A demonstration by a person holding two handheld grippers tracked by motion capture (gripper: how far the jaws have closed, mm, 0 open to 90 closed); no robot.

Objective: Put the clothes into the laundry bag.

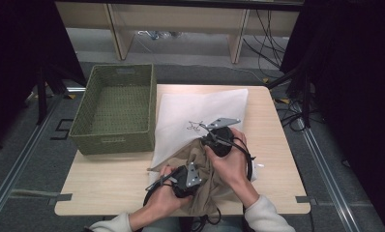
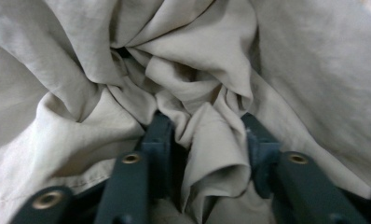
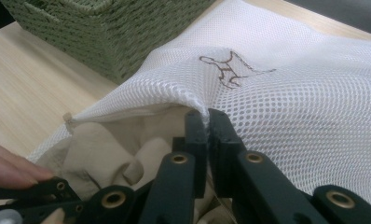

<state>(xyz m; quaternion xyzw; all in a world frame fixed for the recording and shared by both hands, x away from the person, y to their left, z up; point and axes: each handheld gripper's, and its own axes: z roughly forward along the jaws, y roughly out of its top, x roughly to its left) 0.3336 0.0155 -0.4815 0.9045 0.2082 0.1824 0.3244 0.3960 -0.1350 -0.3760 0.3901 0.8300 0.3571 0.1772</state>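
We hold the right tool (image 3: 207, 122) with its jaws closed on the upper edge of a white mesh bag (image 3: 286, 84), pinching the mesh at the mouth and lifting it off the bench (image 1: 108, 183). In the high view this bag (image 1: 195, 111) lies across the middle of the bench, just beside a green woven basket (image 1: 114, 108) on its left, with a small dark emblem on its top face.

The beige cloth (image 2: 183, 79) sits at the bag's mouth, bunched into deep folds; in the high view the cloth (image 1: 207, 186) spills from the opening toward the near edge of the bench, between our two hands. In the right gripper view part of it lies inside the mouth, under the raised mesh.

We hold the left tool (image 2: 207, 130) pushed into the cloth. Its jaws stand partly apart with a thick fold between them; we cannot tell whether the pads press on that fold.
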